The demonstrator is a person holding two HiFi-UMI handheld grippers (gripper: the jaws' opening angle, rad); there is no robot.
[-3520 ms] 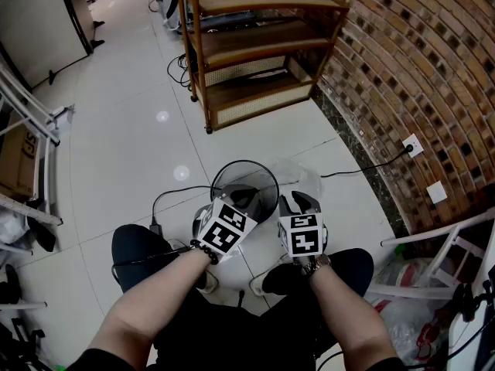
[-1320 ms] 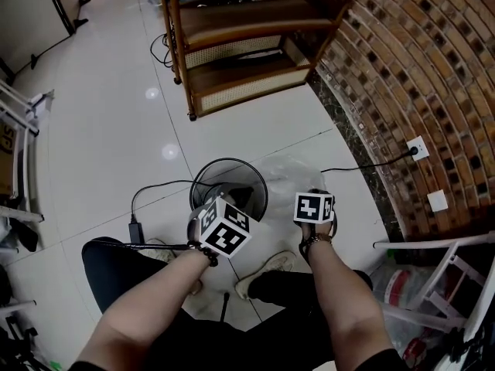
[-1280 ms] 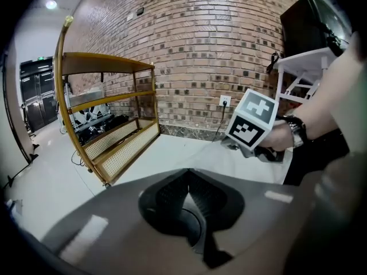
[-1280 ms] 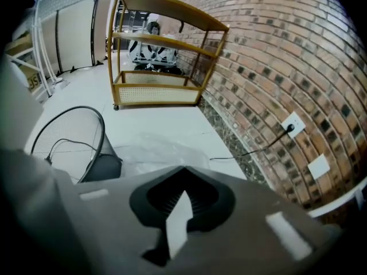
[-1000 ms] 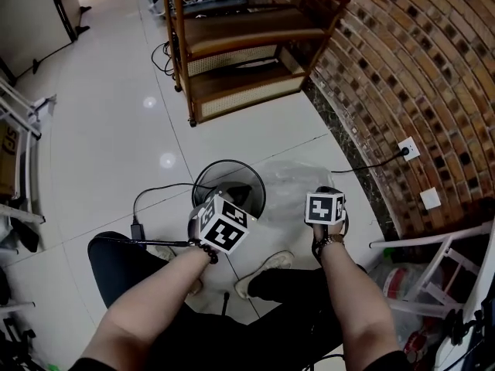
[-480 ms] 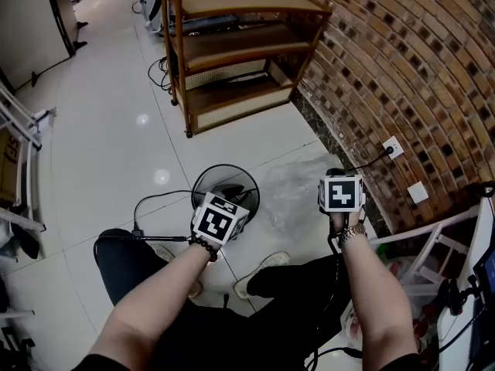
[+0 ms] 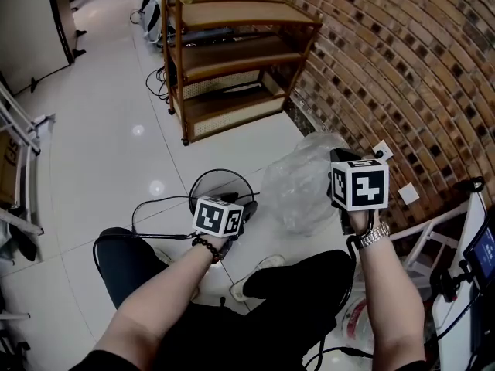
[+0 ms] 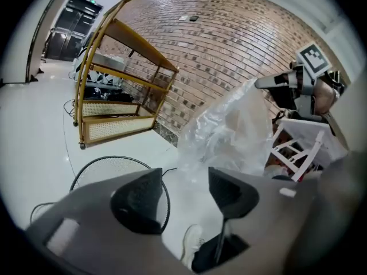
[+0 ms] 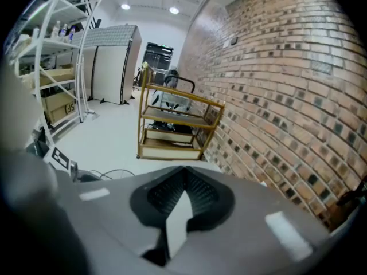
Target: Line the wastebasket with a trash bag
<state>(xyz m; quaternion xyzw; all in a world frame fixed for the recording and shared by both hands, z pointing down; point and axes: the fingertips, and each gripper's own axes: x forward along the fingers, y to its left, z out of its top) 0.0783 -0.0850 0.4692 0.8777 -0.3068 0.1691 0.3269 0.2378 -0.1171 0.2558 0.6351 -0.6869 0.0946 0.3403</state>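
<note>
The wastebasket (image 7: 222,170) is black wire mesh. The trash bag (image 7: 298,178) is clear film with whitish, crinkled glints. The left gripper (image 8: 183,191) and right gripper (image 9: 183,191) have grey bodies and black, finely ribbed fingers (image 8: 137,202), and each bears a white cube (image 7: 360,184) with black square markers. The brick wall (image 7: 402,68) mixes red-brown, tan and dark bricks in pale mortar. The floor (image 7: 100,153) is glossy white tile. The shelf (image 7: 232,52) is warm brown wood with pale woven panels. The trousers (image 7: 294,300) are black and the shoe (image 7: 251,273) is white.
</note>
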